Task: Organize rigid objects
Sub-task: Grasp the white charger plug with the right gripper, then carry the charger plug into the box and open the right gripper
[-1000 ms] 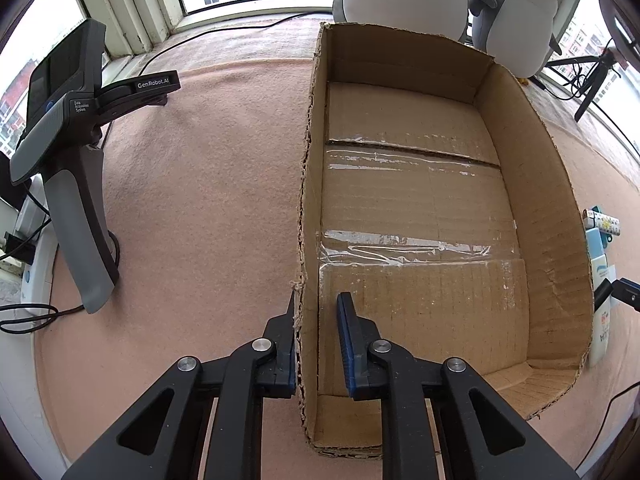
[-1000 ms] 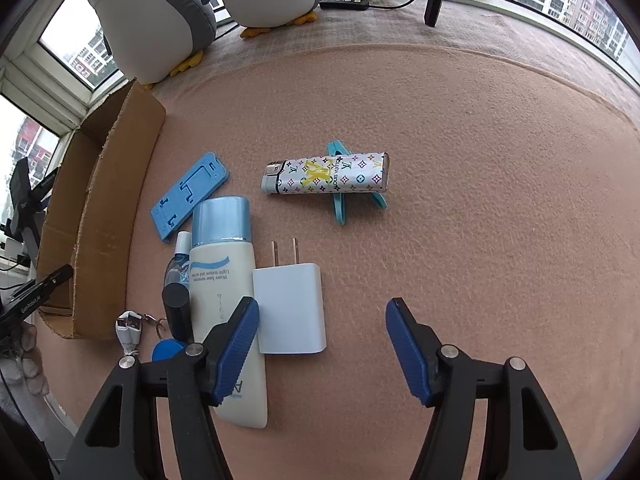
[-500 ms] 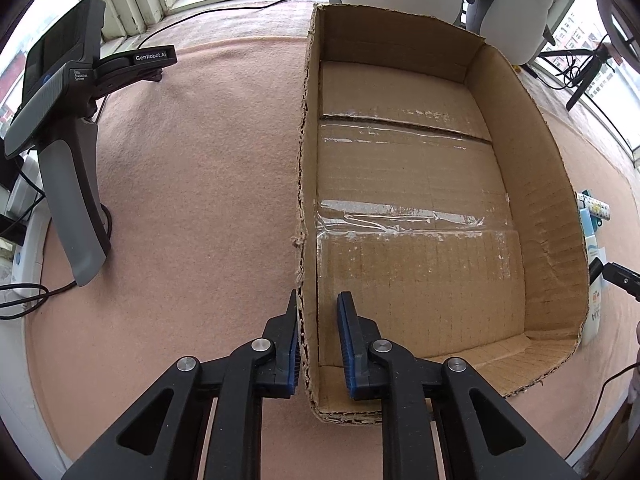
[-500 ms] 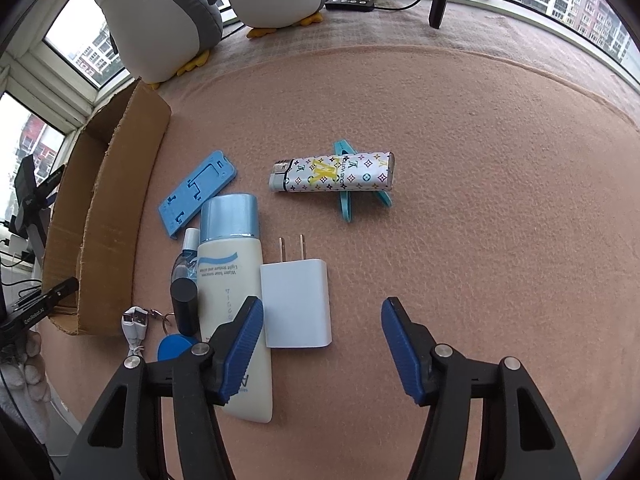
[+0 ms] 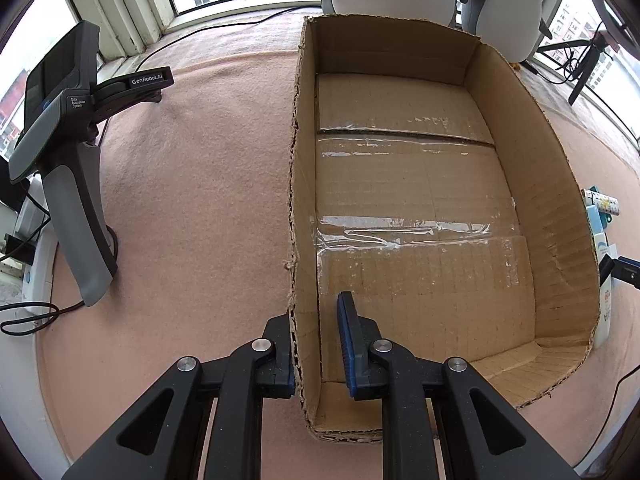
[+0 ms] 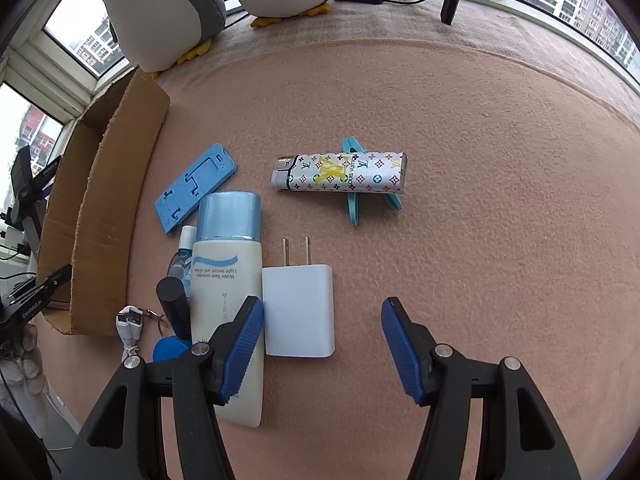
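The left gripper [image 5: 316,344] pinched the near left wall of the open cardboard box [image 5: 560,184], one pad outside, one inside. The right gripper [image 6: 322,340] hung spread, gripping nothing, above the pink mat [image 6: 480,200], its left pad over a cream lotion bottle [image 6: 228,280] beside a white plug charger [image 6: 298,312]. Farther off lay a blue phone stand [image 6: 196,188] near the box, and a patterned lighter [image 6: 340,172] resting across a teal clip [image 6: 354,208]. Two plush penguins [image 6: 160,8] sat by the windows.
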`<state>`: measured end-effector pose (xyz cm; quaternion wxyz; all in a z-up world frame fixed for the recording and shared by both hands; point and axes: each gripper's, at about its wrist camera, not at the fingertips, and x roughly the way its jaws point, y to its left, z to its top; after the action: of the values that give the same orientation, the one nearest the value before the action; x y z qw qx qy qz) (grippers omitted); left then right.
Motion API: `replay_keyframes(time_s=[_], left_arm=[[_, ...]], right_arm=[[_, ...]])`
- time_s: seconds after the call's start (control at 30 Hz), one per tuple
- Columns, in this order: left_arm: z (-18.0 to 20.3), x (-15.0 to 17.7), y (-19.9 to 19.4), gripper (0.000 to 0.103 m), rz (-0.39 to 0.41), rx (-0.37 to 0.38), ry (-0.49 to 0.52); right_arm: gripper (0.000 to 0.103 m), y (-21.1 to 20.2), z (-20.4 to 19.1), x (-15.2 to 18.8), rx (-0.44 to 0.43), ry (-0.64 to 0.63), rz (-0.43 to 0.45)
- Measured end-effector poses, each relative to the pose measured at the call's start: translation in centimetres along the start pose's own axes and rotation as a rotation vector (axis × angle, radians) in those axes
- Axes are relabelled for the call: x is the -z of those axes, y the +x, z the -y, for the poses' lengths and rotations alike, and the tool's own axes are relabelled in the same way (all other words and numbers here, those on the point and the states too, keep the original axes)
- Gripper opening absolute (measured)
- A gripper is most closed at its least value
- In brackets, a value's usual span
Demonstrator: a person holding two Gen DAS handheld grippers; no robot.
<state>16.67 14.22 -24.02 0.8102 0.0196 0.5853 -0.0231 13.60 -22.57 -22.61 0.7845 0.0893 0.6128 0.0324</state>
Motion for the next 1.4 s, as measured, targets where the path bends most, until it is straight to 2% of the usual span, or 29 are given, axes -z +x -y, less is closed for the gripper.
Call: replay_keyframes(time_s=[0.1,0.27,0.33,0.43,0.57,0.67,0.77,1.0,1.17,1.4], left_arm=[[0.1,0.1,-0.1,0.018,0.003,0.002,-0.004],[0.2,0.2,-0.2,0.018,0.006,-0.005,-0.002],[0.1,0.2,-0.1,0.018,0.007,-0.005,-0.002],[0.1,0.1,-0.1,0.018,0.006,-0.008,-0.002],[0.3,0.1,-0.2,0.018,0.008,-0.016,0.003],[0.4,0.1,-0.2,0.018,0.008,-0.018,0.003],[0.4,0.1,-0.2,0.018,0.010,-0.019,0.008],[0.6,0.0,-0.2,0.018,0.014,-0.029,0.011],[0.7,0.0,-0.3,0.018,0.018,-0.035,0.010],[0.9,0.1,-0.3,0.018,0.020,-0.034,0.011]], right_arm=[[0.058,0.0,-0.2,0.0,-0.007,-0.017,-0.011],[0.055,0.9,0.0,-0.1,0.054,-0.035,-0.038],[0.048,0.8,0.2,-0.1,0.086,-0.041,-0.025],[0.048,0.5,0.1,-0.2,0.108,-0.054,-0.003],[0.047,1.3,-1.4,-0.2,0.183,-0.128,0.011],[0.042,1.6,-2.3,-0.4,0.216,-0.161,0.030],[0.032,1.4,-2.3,-0.3,0.203,-0.170,0.040],[0.032,0.6,-1.7,-0.1,0.181,-0.150,0.050],[0.032,-1.4,-1.5,-0.2,0.170,-0.132,0.094],[0.032,-5.5,-5.0,-0.8,0.102,-0.176,0.187]])
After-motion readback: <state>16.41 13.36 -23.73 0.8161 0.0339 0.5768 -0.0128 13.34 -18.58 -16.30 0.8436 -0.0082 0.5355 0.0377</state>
